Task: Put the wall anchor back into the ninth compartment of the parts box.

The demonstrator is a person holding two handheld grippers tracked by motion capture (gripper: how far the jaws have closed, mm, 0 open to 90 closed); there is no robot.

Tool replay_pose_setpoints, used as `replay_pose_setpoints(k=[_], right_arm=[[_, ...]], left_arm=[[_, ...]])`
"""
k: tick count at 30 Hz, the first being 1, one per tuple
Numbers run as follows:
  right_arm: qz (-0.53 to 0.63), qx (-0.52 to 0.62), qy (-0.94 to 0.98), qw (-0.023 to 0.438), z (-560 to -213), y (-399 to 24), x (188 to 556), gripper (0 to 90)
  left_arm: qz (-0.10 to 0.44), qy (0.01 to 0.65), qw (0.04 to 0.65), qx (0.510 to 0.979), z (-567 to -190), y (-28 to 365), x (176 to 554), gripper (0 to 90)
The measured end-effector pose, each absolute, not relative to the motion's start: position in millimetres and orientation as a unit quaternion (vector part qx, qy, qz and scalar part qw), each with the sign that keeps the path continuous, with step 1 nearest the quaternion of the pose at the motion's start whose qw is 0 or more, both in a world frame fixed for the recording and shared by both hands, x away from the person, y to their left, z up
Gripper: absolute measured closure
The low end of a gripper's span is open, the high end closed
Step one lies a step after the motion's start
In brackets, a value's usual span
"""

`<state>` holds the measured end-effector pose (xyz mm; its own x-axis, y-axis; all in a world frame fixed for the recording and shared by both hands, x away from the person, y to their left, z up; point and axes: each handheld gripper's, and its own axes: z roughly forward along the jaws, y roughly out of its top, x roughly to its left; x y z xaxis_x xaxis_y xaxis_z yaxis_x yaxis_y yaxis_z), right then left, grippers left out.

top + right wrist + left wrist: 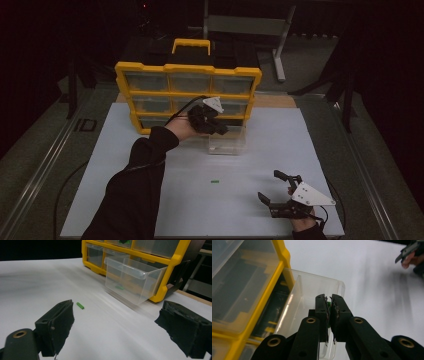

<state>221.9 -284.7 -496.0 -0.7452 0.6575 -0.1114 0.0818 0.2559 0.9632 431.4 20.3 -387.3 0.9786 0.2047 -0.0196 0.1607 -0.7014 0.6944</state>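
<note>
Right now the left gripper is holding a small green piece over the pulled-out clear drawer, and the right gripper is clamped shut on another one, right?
Not quite. The right gripper is open and empty in the right gripper view; the other green piece lies on the table.

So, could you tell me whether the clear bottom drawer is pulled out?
Out: the clear drawer juts forward from the yellow organizer onto the table.

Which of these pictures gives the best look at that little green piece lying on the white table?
The right gripper view: the green piece lies close and sharp on the white table, beyond that gripper's open fingers. The high view shows it as a tiny green speck.
</note>
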Motion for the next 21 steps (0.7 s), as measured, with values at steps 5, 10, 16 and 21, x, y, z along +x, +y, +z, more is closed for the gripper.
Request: replay_pose_setpoints(k=[5, 10, 16, 21], right_arm=[[0.558, 0.246, 0.749, 0.259, -496, -285, 222, 11.8], [0.558, 0.247, 0.749, 0.258, -496, -285, 222, 11.7], [0.558, 0.249, 0.749, 0.256, -496, -286, 222, 11.7], [0.559, 0.248, 0.748, 0.257, -496, -285, 222, 11.8]], left_arm=[[0.022, 0.124, 0.363, 0.923, -396, 18, 436, 85.1], [0.033, 0.156, 0.35, 0.923, -401, 15, 441, 85.0], [0.033, 0.166, 0.347, 0.922, -403, 15, 442, 76.7], [0.027, 0.172, 0.347, 0.921, -402, 19, 441, 57.4]])
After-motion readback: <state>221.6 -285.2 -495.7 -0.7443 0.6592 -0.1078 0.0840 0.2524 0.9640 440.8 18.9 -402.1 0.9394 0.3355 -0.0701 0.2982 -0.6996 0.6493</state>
